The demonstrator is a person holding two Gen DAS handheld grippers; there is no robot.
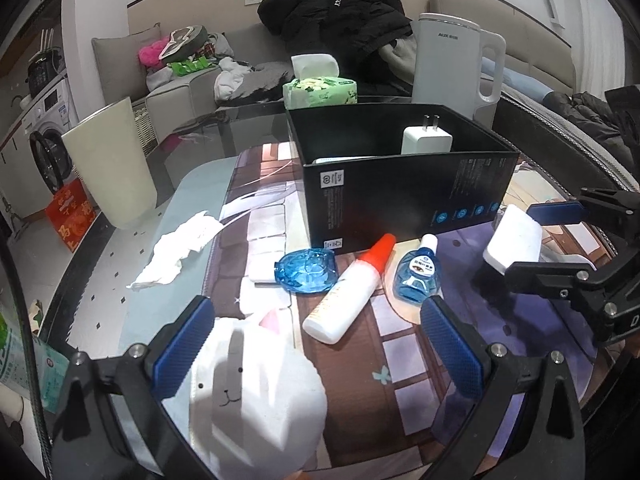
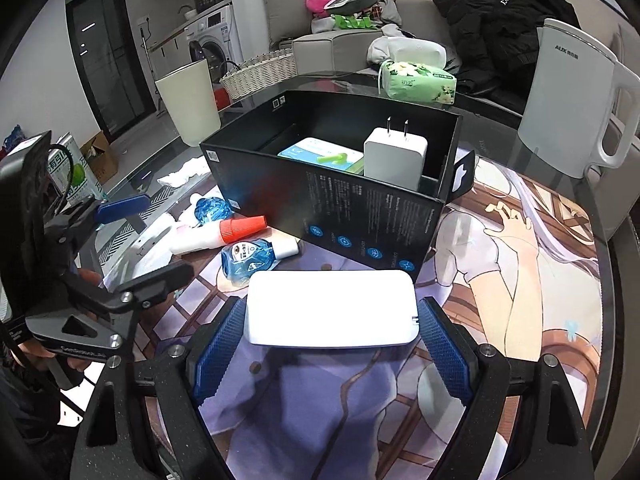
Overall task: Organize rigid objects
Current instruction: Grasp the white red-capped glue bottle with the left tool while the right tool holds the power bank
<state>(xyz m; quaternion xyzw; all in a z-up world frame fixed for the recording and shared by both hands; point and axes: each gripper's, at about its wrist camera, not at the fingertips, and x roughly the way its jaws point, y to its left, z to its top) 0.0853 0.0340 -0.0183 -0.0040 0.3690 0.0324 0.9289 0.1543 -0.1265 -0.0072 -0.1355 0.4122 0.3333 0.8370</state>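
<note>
The right gripper (image 2: 331, 334) gripped a flat white case (image 2: 331, 312) across its long span, one blue pad at each short end, with the case held clear of the printed mat (image 2: 520, 280) and just short of the near wall of the black box (image 2: 328, 208). The case looked rigid, light and glossy, so it would likely slip if pinched loosely; those flat end faces seemed the soundest hold. The tool pointed steeply down toward twelve o'clock, where the box stood with a white plug charger (image 2: 394, 158) upright inside. At nine o'clock in that view, the left gripper (image 1: 318, 340) hung low over the mat with its jaws spread wide and nothing between them. Ahead of it, at twelve o'clock, lay an orange-capped bottle (image 1: 344, 292), a blue eye-drop bottle (image 1: 416, 276) and a clear blue blister pack (image 1: 306, 271), all outside the box.
</note>
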